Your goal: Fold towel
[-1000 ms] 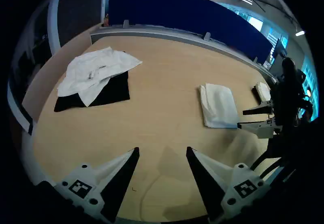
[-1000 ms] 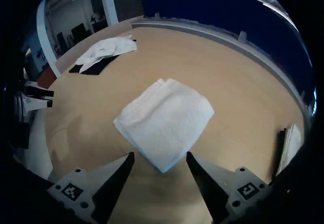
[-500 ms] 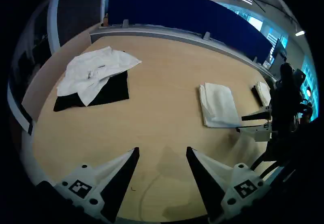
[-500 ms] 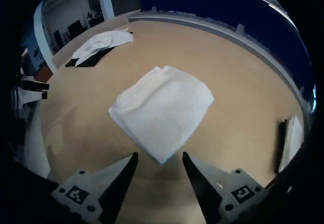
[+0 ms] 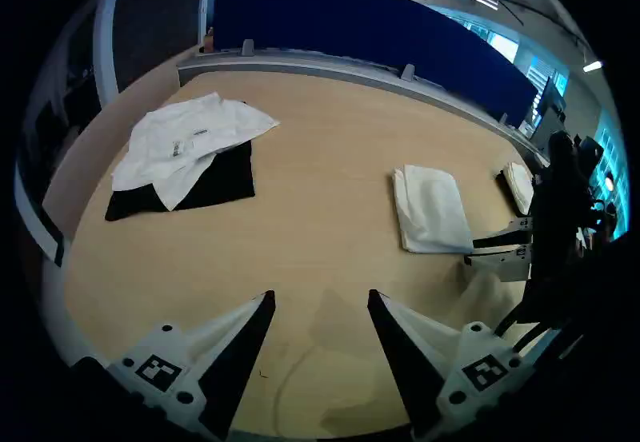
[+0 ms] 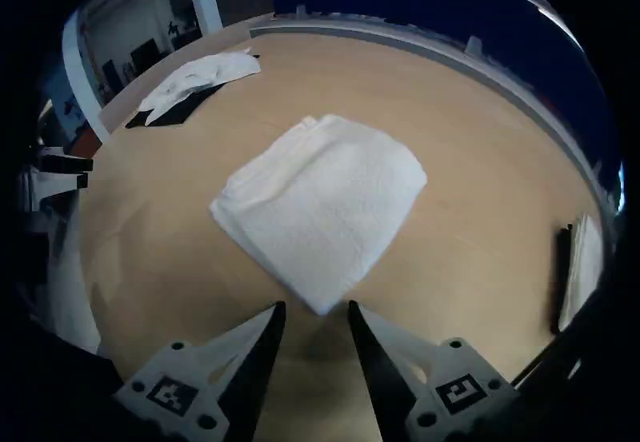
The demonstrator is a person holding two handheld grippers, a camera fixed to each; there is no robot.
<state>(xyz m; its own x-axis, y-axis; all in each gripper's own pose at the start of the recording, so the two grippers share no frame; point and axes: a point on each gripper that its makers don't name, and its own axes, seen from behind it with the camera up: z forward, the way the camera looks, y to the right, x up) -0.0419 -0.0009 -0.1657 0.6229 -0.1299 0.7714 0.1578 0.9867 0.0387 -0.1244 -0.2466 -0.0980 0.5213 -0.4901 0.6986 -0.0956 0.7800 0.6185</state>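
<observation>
A folded white towel (image 5: pixel 432 206) lies flat on the wooden table (image 5: pixel 320 170), right of centre. In the right gripper view the towel (image 6: pixel 320 202) sits just ahead, its near corner reaching the gap between the fingertips. My right gripper (image 6: pixel 315 308) is open with its jaws narrowed, low over the table; it is also seen from the side (image 5: pixel 472 251) at the towel's near edge. My left gripper (image 5: pixel 320 298) is open and holds nothing, hovering over bare table well short of the towel; it appears far off (image 6: pixel 84 172) at the table's left edge.
A crumpled white cloth (image 5: pixel 192 134) lies on a black cloth (image 5: pixel 216 182) at the far left of the table. A small stack of folded cloths (image 5: pixel 520 186) sits at the right edge. A blue partition (image 5: pixel 360 26) runs along the back.
My right gripper's jaws have narrowed and it has moved closer to the towel's near corner. The left gripper has stayed put.
</observation>
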